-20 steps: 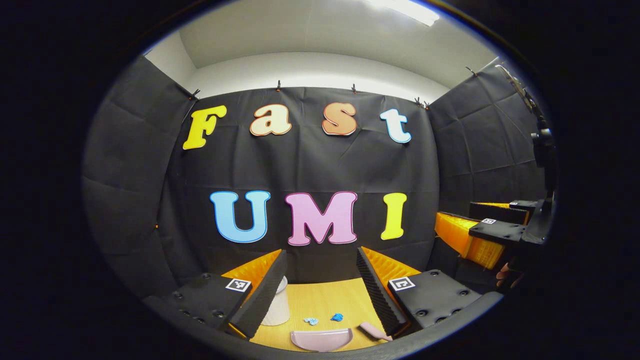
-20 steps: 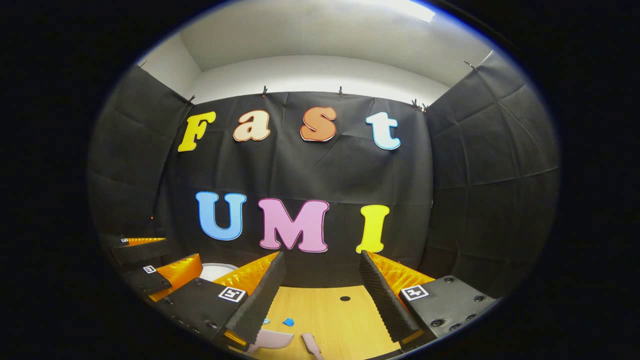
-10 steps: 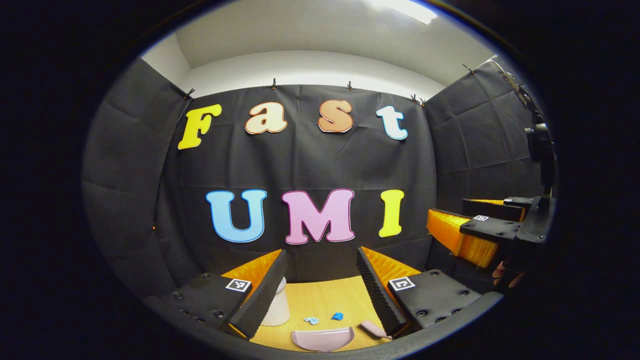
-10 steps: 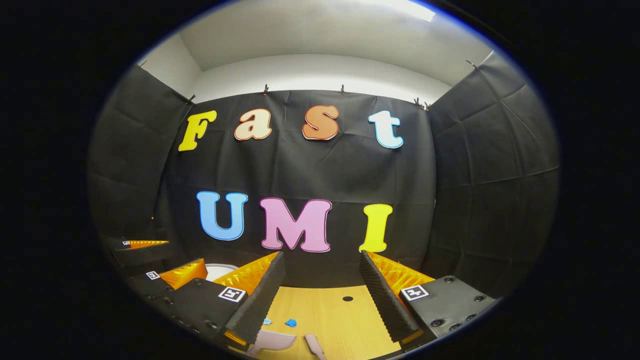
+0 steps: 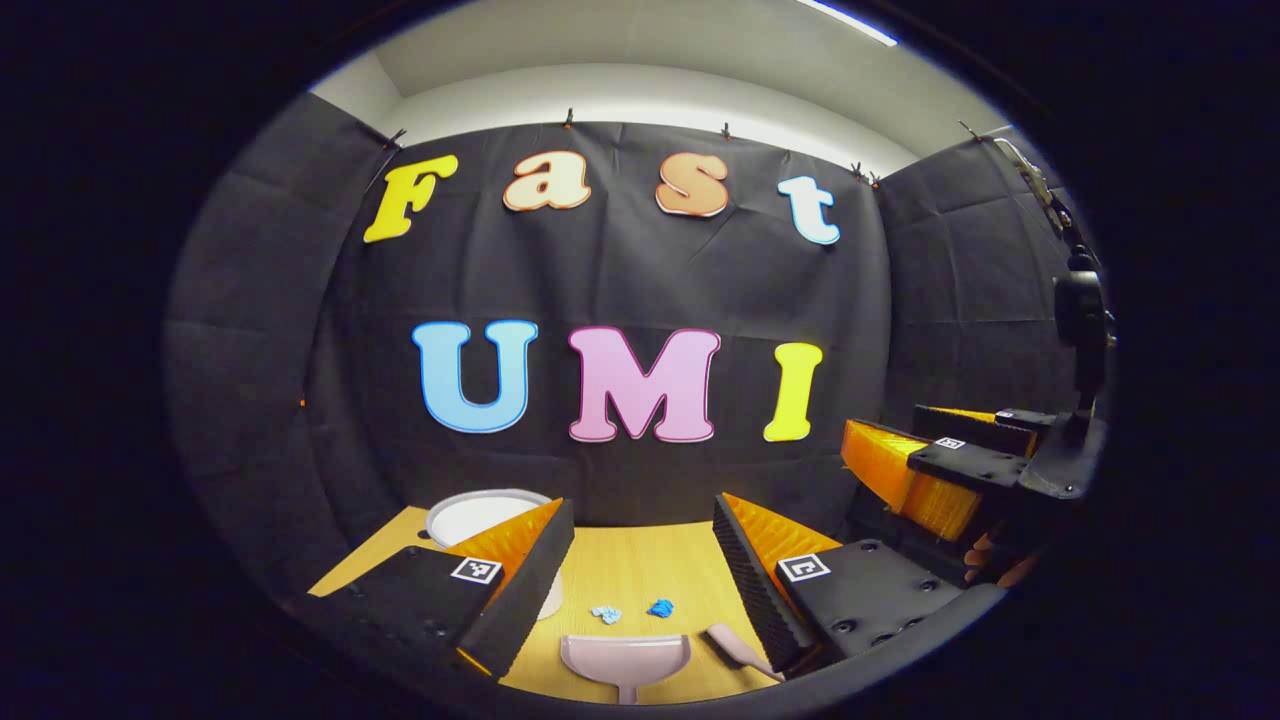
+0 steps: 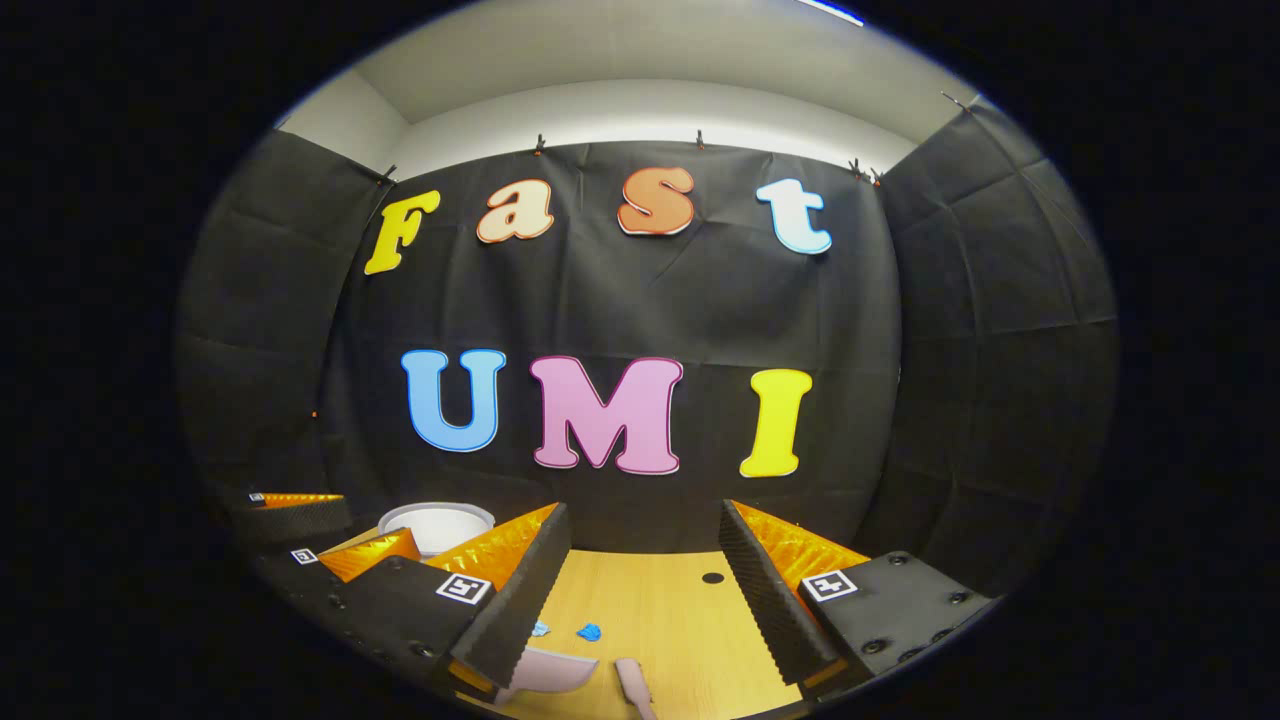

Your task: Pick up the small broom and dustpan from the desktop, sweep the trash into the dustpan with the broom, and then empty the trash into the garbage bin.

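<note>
Pink plastic dustpan (image 5: 625,657) lies flat on the wooden desktop (image 5: 640,570), handle toward the camera, with the small pink broom (image 5: 735,647) just beside it on its right. Two blue scraps of trash (image 5: 633,610) sit just beyond the pan's mouth. A white garbage bin (image 5: 480,512) stands at the back left. Above them, the left gripper (image 5: 640,560) has its jaws apart and empty; the right gripper (image 6: 640,575) likewise hangs spread, holding nothing.

Bare table (image 6: 660,610) lies open far of the dustpan (image 5: 624,655); the bin (image 5: 480,515) blocks the far left.
</note>
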The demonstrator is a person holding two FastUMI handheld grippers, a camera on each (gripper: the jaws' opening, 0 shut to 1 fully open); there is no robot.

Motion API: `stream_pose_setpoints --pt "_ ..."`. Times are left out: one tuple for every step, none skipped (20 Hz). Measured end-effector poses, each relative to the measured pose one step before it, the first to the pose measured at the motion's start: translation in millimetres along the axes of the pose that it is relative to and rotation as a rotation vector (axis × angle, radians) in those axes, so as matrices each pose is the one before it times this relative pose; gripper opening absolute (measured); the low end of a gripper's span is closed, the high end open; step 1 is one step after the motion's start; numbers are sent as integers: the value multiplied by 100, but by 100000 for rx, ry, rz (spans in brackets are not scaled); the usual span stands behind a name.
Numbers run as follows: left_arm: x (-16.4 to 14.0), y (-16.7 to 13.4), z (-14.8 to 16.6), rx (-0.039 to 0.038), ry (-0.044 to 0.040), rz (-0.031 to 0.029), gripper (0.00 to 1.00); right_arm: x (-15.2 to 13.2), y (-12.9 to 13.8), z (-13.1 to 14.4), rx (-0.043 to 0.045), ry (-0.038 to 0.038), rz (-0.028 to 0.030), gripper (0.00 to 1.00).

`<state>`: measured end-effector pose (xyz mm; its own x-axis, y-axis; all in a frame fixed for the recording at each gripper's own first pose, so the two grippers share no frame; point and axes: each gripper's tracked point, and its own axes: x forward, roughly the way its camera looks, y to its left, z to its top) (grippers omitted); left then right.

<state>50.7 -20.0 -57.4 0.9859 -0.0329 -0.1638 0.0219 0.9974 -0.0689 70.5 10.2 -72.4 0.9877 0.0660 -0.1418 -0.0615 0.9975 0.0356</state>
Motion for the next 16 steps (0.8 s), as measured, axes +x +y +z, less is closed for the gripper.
stream_pose_setpoints --pt "676 -72 -1262 -1131 4535 444 82 855 0 -1120 1383 2943 959 96" --pt "629 -101 -1125 -1076 3897 126 82 647 -80 -1061 1132 2904 938 92" --pt "733 45 -1222 -415 4194 531 83 776 -321 -1293 1244 3744 402 92" --pt "595 84 -1175 -215 4367 556 82 661 -40 -1678 2144 5197 1557 96" --pt "764 160 -1270 -368 4263 776 83 524 -103 -1680 2210 5168 128 96" --pt "684 93 -1111 -647 4163 441 84 829 -141 -1520 1487 5122 735 96" --pt "750 112 -1136 -1109 4372 83 83 891 -307 -1795 1566 5726 199 96" --pt "787 -27 -1344 -893 5236 -142 83 856 -84 -1574 1890 5426 1091 96" --pt "895 48 -1522 -1109 5487 160 83 790 -105 -1861 1273 6300 749 96" --pt "922 -16 -1467 -2013 5769 -458 83 946 -105 -1802 1964 6106 915 96" --pt "1142 -124 -1597 -4175 6176 -1087 83 761 -170 -1551 1952 5792 880 96" --pt "1302 -121 -1575 -4480 8659 -1307 83 783 -173 -1617 536 5818 474 97" --pt "548 -183 -1891 -3322 10664 747 83 683 -304 -1769 120 5131 32 97" --pt "903 354 -1336 -541 5479 1045 84 677 -367 -1505 513 4910 58 97" --pt "763 441 -839 -312 3382 987 86 640 -139 -1380 204 4506 408 97" --pt "568 482 -936 136 3670 1027 85 764 -111 -1031 14 4441 -192 97"
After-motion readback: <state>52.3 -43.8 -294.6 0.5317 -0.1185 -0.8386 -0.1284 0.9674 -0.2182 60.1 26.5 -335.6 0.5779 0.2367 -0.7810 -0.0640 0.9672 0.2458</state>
